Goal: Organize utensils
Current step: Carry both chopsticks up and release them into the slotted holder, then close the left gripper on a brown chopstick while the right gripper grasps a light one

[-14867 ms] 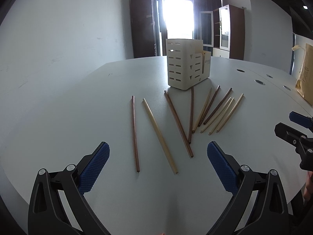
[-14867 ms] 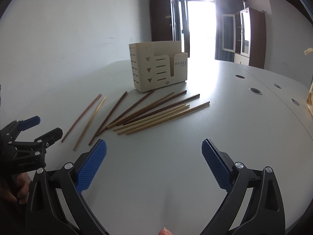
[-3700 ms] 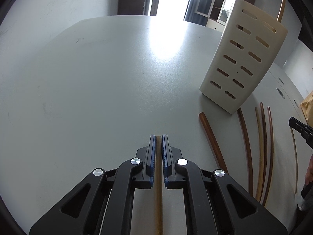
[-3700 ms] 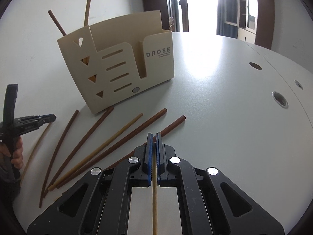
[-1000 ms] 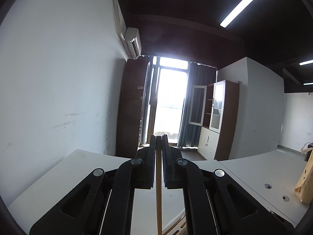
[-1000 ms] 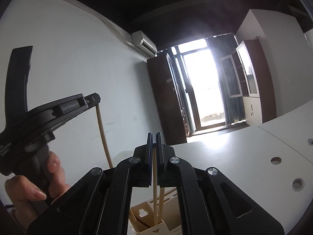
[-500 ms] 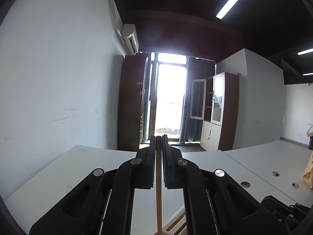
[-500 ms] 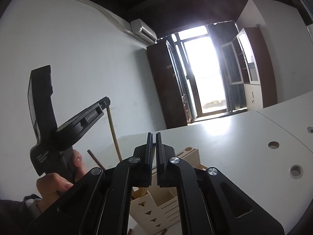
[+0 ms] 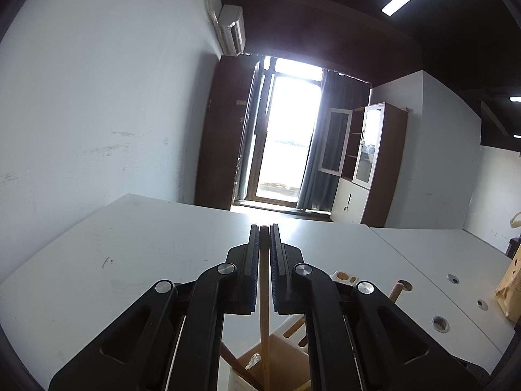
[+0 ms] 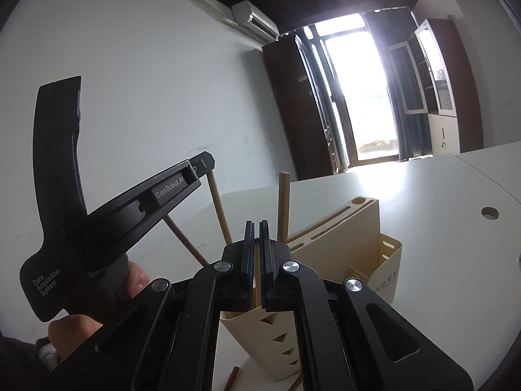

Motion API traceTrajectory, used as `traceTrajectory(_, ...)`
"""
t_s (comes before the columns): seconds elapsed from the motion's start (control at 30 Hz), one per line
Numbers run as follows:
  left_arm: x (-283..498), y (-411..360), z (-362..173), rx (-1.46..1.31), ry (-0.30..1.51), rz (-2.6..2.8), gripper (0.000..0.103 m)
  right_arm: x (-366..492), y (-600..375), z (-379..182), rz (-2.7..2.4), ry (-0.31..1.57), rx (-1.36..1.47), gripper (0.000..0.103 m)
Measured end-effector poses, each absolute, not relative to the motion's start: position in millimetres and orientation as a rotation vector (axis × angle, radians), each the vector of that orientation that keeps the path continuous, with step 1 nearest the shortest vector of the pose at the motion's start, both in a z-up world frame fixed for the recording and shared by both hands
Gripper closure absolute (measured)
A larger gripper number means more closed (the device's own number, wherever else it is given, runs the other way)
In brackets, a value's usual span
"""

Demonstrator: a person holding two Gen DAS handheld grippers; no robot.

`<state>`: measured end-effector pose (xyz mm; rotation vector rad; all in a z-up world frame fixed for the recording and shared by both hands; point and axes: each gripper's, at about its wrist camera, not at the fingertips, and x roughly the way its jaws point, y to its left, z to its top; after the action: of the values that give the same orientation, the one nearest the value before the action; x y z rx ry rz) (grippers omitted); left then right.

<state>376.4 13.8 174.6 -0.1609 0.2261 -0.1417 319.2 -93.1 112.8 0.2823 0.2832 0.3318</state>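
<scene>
Left gripper (image 9: 264, 228) is clamped on a light chopstick (image 9: 264, 322) that hangs into the cream utensil holder (image 10: 371, 244) on the white table (image 9: 130, 244). Right gripper (image 10: 256, 223) pinches another chopstick (image 10: 257, 290) above the holder.

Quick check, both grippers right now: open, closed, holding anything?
Left gripper: closed on a light wooden chopstick, over the holder.
Right gripper: closed on a thin light chopstick.
</scene>
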Motion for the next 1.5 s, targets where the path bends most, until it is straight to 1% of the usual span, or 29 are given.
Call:
traceTrajectory(0.23, 380.6, 33.5, 159.3, -0.192, 0.291, -0.153, 0.094, 316.1, -79.5, 115.7, 0.343, 0.257, 0.238, 0.099)
traceTrajectory(0.3, 376.7, 33.9, 157.4, -0.176, 0.297, -0.169, 0.083, 314.2, -80.5, 115.6, 0.347, 0.26, 0.242, 0.099)
traceTrajectory(0.33, 372.3, 34.8, 156.8, -0.174, 0.291, -0.177, 0.081, 314.0, -82.5, 115.3, 0.348, 0.264, 0.254, 0.099)
traceTrajectory(0.37, 367.6, 35.8, 157.7, -0.17, 0.28, -0.167, 0.072, 313.4, -85.2, 115.0, 0.351, 0.269, 0.268, 0.099)
traceTrajectory(0.4, 361.7, 38.3, 157.8, -0.176, 0.266, -0.161, 0.061, 312.7, -88.2, 114.7, 0.355, 0.274, 0.284, 0.099)
traceTrajectory(0.47, 351.0, 45.0, 160.1, -0.206, 0.249, -0.181, 0.058, 312.9, -95.2, 114.1, 0.368, 0.285, 0.309, 0.099)
traceTrajectory(0.53, 341.8, 50.5, 162.6, -0.232, 0.241, -0.187, 0.052, 311.9, -100.9, 114.7, 0.376, 0.293, 0.321, 0.099)
traceTrajectory(0.57, 336.6, 53.8, 163.2, -0.245, 0.238, -0.182, 0.041, 312.4, -103.9, 115.5, 0.383, 0.298, 0.328, 0.099)
traceTrajectory(0.6, 332.7, 57.7, 165.1, -0.26, 0.235, -0.185, 0.037, 312.8, -107.1, 116.4, 0.39, 0.304, 0.337, 0.098)
traceTrajectory(0.63, 329.4, 61.8, 167.1, -0.276, 0.233, -0.193, 0.036, 312.3, -110.7, 117.7, 0.393, 0.306, 0.35, 0.097)
traceTrajectory(0.67, 326.0, 65.9, 168.7, -0.29, 0.229, -0.2, 0.035, 311.2, -114.2, 120.1, 0.399, 0.303, 0.368, 0.087)
traceTrajectory(0.7, 322.9, 70.1, 170.1, -0.301, 0.226, -0.206, 0.033, 309.3, -118.0, 121.8, 0.424, 0.298, 0.387, 0.08)
traceTrajectory(0.73, 320.1, 73.8, 170.8, -0.312, 0.223, -0.208, 0.028, 307.3, -120.2, 124.7, 0.432, 0.297, 0.396, 0.077)
traceTrajectory(0.8, 315.3, 81.4, 171.2, -0.327, 0.222, -0.217, 0.023, 298.2, -121.5, 130.9, 0.424, 0.276, 0.382, 0.073)
traceTrajectory(0.87, 311.2, 87.9, 169.5, -0.335, 0.225, -0.218, 0.019, 284.7, -121.7, 138.5, 0.41, 0.231, 0.342, 0.059)
traceTrajectory(0.9, 309.6, 90.6, 168.1, -0.337, 0.228, -0.216, 0.017, 277.3, -121.7, 142.4, 0.408, 0.209, 0.321, 0.058)
traceTrajectory(1.0, 303.9, 98.0, 157.8, -0.331, 0.247, -0.202, 0.012, 256.0, -121.9, 152.2, 0.39, 0.162, 0.27, 0.056)
traceTrajectory(1.1, 304.8, 102.4, 144.6, -0.304, 0.314, -0.193, 0.006, 237.4, -125.5, 159.0, 0.374, 0.149, 0.238, 0.049)
traceTrajectory(1.23, 308.5, 106.1, 125.4, -0.242, 0.429, -0.161, 0.006, 222.7, -131.6, 159.8, 0.32, 0.203, 0.189, 0.048)
traceTrajectory(1.37, 313.0, 107.3, 101.7, -0.197, 0.542, -0.156, 0.006, 215.6, -142.2, 147.6, 0.232, 0.28, 0.175, 0.048)
traceTrajectory(1.43, 315.2, 103.9, 88.9, -0.164, 0.586, -0.165, 0.006, 214.8, -150.0, 136.6, 0.201, 0.321, 0.191, 0.043)
traceTrajectory(1.47, 315.0, 102.6, 80.7, -0.144, 0.602, -0.166, 0.006, 216.4, -154.1, 130.0, 0.192, 0.351, 0.201, 0.037)
traceTrajectory(1.5, 316.3, 99.6, 73.6, -0.12, 0.619, -0.162, 0.006, 220.0, -158.3, 121.7, 0.176, 0.391, 0.213, 0.036)
